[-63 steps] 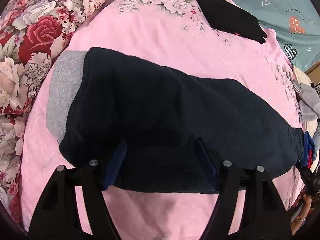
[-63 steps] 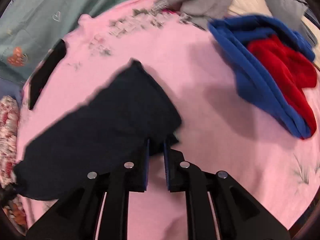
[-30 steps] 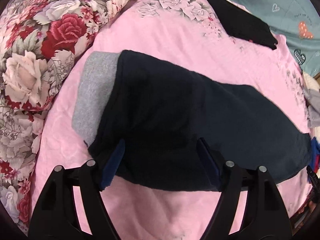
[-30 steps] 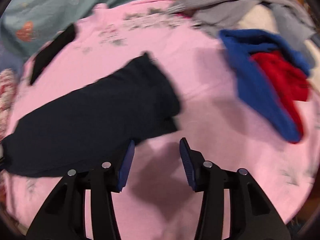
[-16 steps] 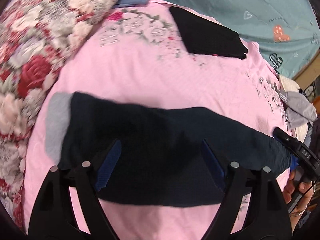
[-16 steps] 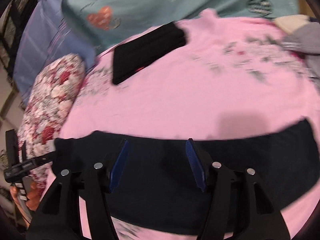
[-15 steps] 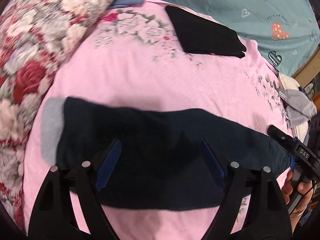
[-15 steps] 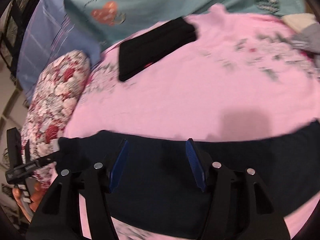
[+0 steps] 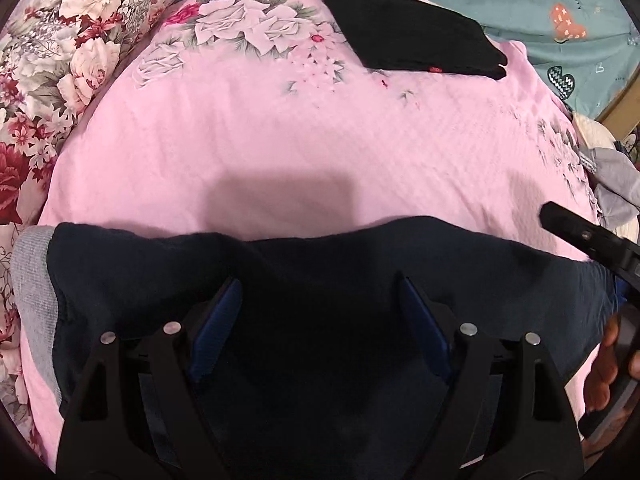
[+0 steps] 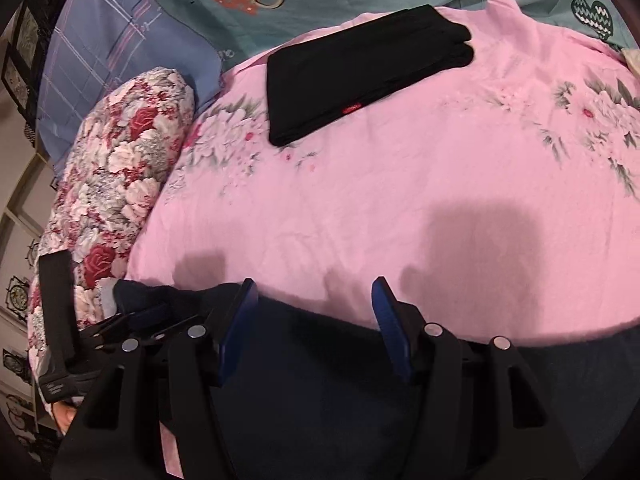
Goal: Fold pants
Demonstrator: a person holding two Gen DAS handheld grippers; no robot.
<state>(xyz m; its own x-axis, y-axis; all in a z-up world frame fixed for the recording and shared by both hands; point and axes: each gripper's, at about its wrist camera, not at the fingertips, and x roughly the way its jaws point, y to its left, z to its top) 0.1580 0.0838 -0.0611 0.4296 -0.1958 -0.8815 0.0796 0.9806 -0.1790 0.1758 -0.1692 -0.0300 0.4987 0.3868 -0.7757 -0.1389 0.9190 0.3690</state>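
With the pants lying flat on the bed and both the left gripper and right gripper jaws wide and empty above them, you could pinch only 1 layer and spoil the fold.

Pants: near edge was hidden behind the left gripper.
Pants' right end: cut off by the frame.

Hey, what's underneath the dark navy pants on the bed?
The dark navy pants lie flat on the pink floral bedsheet, which shows all around them. Whatever else may be beneath the fabric is covered and cannot be seen.
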